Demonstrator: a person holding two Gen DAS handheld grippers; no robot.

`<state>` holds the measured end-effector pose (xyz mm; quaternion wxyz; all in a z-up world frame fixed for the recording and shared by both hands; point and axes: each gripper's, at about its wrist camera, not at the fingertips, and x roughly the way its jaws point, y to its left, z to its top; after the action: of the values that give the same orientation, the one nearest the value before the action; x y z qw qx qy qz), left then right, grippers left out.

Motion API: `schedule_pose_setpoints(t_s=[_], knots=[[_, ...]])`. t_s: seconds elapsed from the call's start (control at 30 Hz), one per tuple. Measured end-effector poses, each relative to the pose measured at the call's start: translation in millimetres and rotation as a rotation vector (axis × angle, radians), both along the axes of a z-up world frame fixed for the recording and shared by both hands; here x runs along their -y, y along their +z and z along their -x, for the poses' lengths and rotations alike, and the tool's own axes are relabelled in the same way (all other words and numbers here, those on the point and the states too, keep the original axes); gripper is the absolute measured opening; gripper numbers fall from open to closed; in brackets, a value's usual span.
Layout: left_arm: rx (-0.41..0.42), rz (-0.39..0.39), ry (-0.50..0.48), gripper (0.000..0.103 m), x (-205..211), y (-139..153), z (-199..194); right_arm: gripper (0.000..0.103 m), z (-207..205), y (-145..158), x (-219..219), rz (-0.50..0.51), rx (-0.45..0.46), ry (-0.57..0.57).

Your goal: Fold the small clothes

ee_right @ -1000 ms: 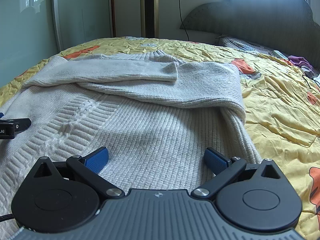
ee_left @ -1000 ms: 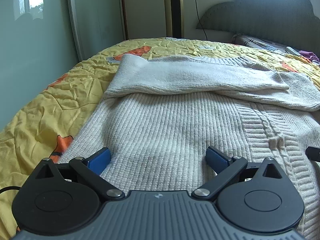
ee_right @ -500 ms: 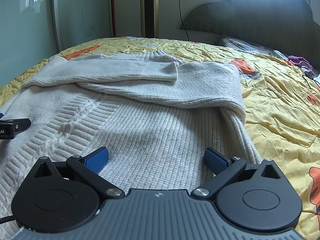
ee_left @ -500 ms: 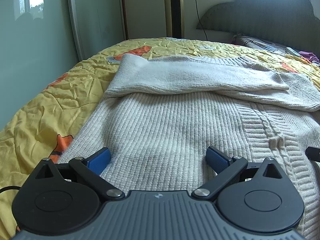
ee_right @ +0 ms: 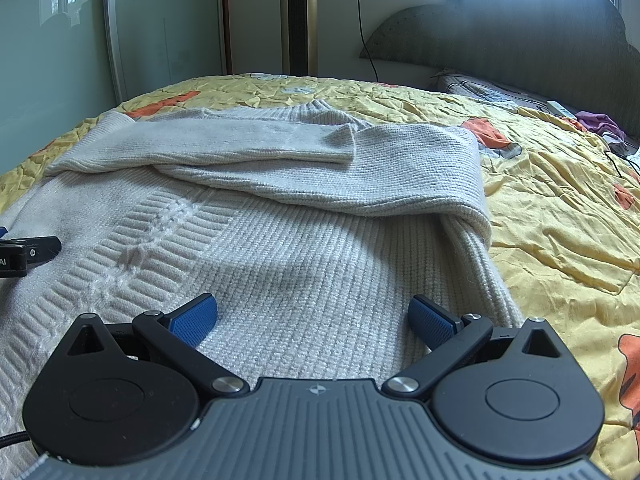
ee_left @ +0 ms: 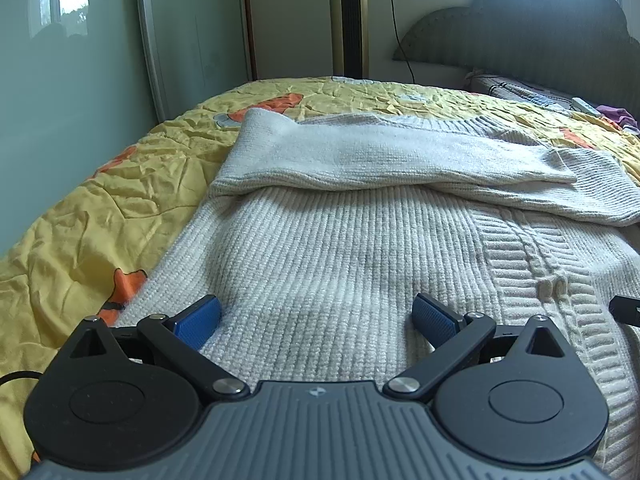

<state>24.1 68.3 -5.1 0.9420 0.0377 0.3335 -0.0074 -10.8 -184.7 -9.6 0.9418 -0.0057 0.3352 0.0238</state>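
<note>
A cream knit sweater (ee_left: 340, 248) lies flat on the yellow bedspread, both sleeves folded across its chest; it also shows in the right wrist view (ee_right: 280, 240). My left gripper (ee_left: 316, 316) is open, its blue pads low over the sweater's near left hem. My right gripper (ee_right: 312, 314) is open over the near right hem. Each gripper's tip shows at the edge of the other view: the right one in the left wrist view (ee_left: 626, 310), the left one in the right wrist view (ee_right: 28, 252). Neither holds cloth.
The yellow bedspread (ee_right: 560, 220) with orange prints spreads to the right and left (ee_left: 100, 220). A dark padded headboard (ee_right: 520, 40), a pillow, a remote and purple cloth (ee_right: 600, 122) lie at the far right. A tower fan (ee_left: 348, 16) and green wall stand behind.
</note>
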Motion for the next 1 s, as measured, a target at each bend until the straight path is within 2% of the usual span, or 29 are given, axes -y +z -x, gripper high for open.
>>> schedule_pose_setpoints(t_s=[0.23, 1.0], knots=[[0.04, -0.034, -0.022, 0.103, 3, 10, 12, 0.103, 0, 0, 0, 0.0, 0.0, 0.0], [0.057, 0.09, -0.017, 0.103, -19, 33, 26, 0.103, 0, 0, 0, 0.0, 0.0, 0.0]])
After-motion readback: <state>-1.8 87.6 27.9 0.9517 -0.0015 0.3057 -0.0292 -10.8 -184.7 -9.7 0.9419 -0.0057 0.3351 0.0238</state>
